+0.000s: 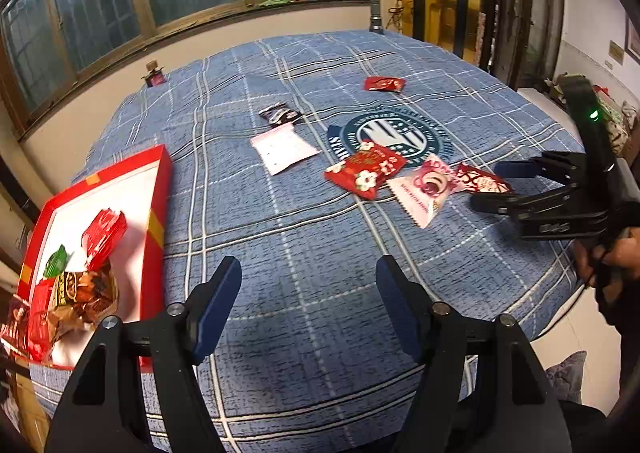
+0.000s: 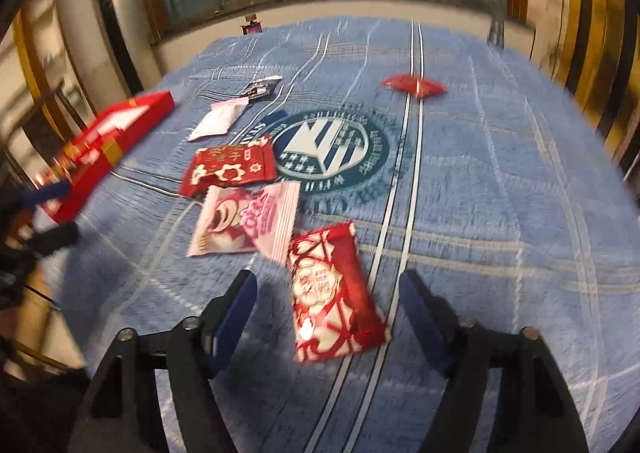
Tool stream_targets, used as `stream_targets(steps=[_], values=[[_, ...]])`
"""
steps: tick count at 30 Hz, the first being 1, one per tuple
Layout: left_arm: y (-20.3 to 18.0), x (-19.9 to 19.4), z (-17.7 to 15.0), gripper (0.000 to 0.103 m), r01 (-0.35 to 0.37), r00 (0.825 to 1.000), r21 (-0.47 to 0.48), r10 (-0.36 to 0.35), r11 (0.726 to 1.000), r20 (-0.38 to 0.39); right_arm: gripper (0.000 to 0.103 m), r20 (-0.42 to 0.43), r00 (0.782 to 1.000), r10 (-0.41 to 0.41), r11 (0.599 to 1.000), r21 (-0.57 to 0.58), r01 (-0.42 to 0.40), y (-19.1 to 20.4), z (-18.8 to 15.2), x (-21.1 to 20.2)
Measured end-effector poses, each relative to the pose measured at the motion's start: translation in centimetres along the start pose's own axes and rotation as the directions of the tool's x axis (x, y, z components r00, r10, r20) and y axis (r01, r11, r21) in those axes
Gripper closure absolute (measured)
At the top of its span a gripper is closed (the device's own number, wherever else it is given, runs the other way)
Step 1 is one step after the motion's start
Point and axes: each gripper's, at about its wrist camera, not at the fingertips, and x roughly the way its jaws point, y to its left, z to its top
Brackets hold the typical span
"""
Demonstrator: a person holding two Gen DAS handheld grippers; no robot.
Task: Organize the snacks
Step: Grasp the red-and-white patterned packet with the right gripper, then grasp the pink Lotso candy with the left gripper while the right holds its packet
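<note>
Red-and-white snack packet (image 2: 334, 293) lies flat between right gripper's (image 2: 328, 317) parted fingers (image 2: 236, 309), untouched.

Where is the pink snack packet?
The pink snack packet lies on the blue cloth, between the red flower packet and the red-and-white packet.

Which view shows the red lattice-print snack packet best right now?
Right wrist view: the red lattice-print packet lies whole between the right gripper's open jaws. The left wrist view shows it small, far right, partly hidden by that gripper.
</note>
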Motion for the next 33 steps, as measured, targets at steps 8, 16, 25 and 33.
stream_targets(steps=[8,16,25,33], values=[[-1.2,-0.1,0.4,0.034,0.021,1.000,0.029,-0.021,0.999,-0.003,0.067,0.011,0.999,-0.036,0.999,-0.035,0.036,-1.1,-0.1,0.3],[-4.1,1.2,3.2,0.034,0.082,0.996,0.128,-0.087,0.988,0.036,0.070,0.066,0.995,0.072,0.966,0.245,-0.086,-9.1,0.3,-0.1],[-7.1,4.7,6.4,0.034,0.192,0.981,0.242,-0.196,0.951,-0.005,0.069,0.131,0.967,0.218,0.889,0.382,-0.252,-12.1,0.1,0.4],[-9.3,6.9,7.0,0.034,0.327,0.945,0.391,-0.304,0.860,-0.121,0.069,0.139,0.963,0.232,0.879,0.395,-0.268,-12.3,-0.2,0.3]])
